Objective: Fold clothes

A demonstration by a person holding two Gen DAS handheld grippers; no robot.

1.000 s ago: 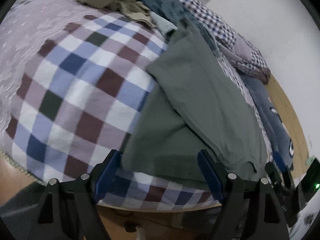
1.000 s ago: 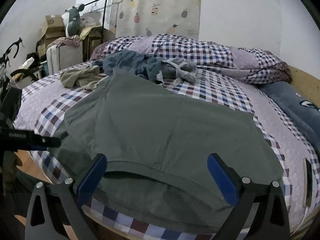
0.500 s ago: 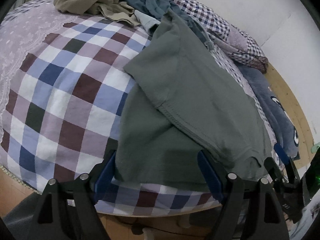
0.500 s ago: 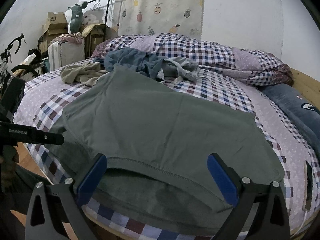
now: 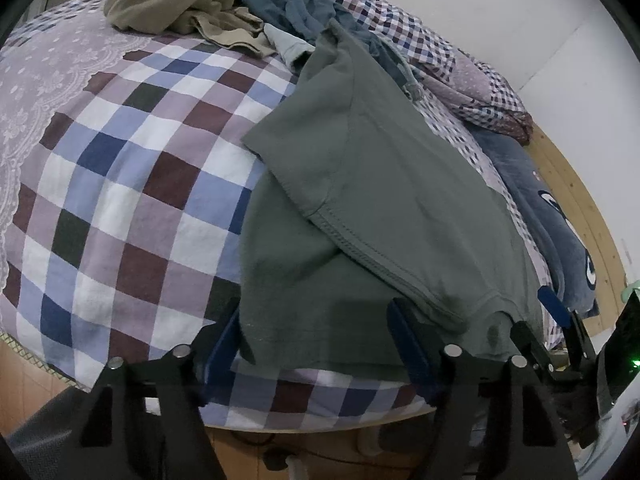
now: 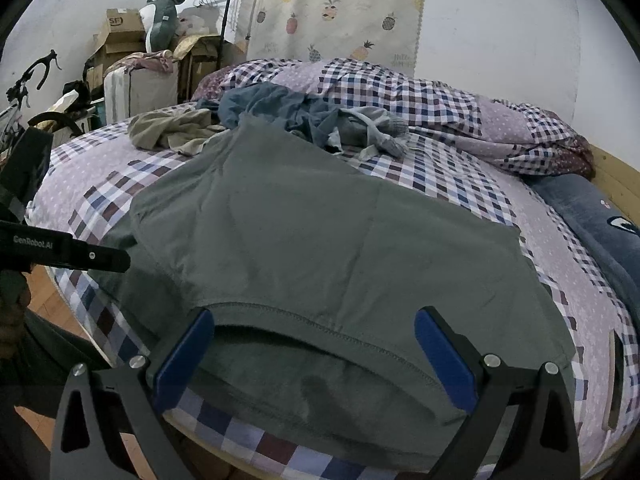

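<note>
Lying spread over the near edge of the bed with the purple, blue and white checked cover (image 5: 120, 208), a grey-green cotton T-shirt (image 5: 360, 200), its upper layer folded across the lower one with a stitched hem running diagonally toward the near corner. Framing that near edge in the left wrist view, the left hand-held gripper (image 5: 316, 344), blue-padded fingers spread wide apart and clamped on nothing, one pad just beside the shirt's left border and the other at its lower hem. Beyond the shirt, a crumpled beige garment (image 5: 176, 4) and a rumpled slate-blue garment (image 5: 288, 0), both heaped near the far side of the bed; further right, a dark blue plush blanket with a cartoon eye (image 5: 560, 216) along the wooden bed frame (image 5: 592, 216). Seen from the right wrist view, the same grey-green T-shirt (image 6: 320, 240) flat across the bed's front half, its stitched hem (image 6: 320, 324) curving between the fingers of the right hand-held gripper (image 6: 316, 352), likewise wide open and gripping nothing. At the left border, the black body of the other gripper, level with the shirt's side. Behind, a bunched checked quilt (image 6: 440, 112), a pineapple-print curtain (image 6: 336, 8) and stacked cardboard boxes (image 6: 120, 36).
</note>
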